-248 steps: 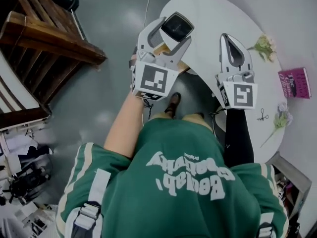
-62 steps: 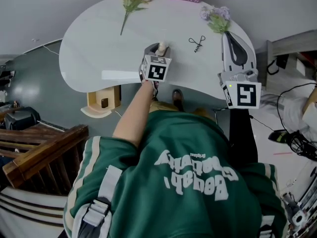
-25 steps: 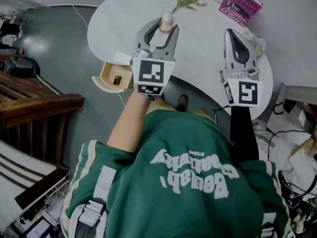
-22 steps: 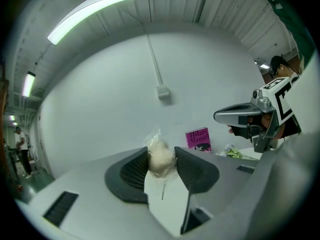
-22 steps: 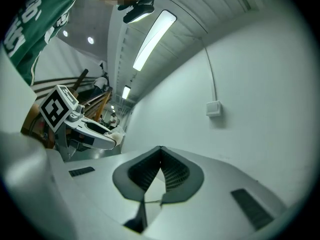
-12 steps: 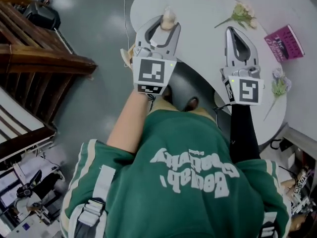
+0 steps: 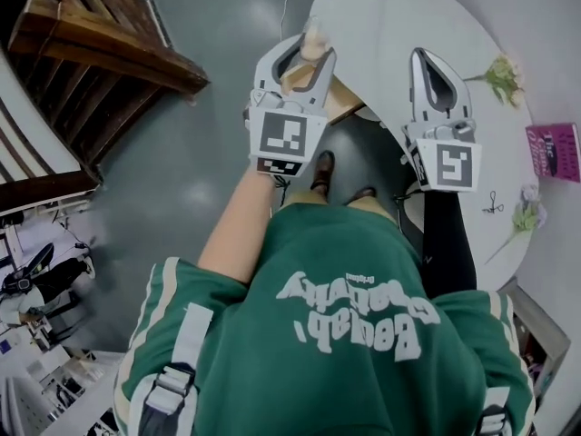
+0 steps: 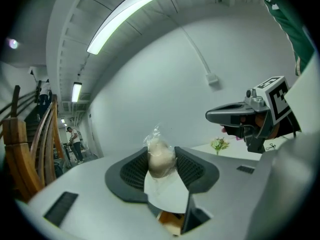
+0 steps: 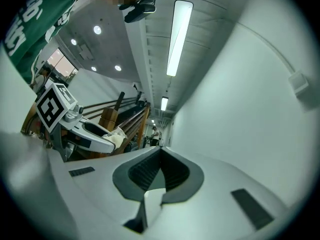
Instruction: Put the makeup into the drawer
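The makeup (image 8: 161,158), a wrapped beige sponge, sits pinched between the pads of my left gripper (image 7: 310,47). The wooden drawer (image 7: 343,104) shows just beneath at five o'clock, at the white table's (image 7: 408,12) edge. At three o'clock my right gripper (image 7: 421,58) is closed on nothing.

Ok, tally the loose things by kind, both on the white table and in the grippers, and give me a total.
Flower sprigs: 2
Pink book: 1
Small black clip: 1
Wrapped makeup sponge, held in the left gripper: 1
Total: 5
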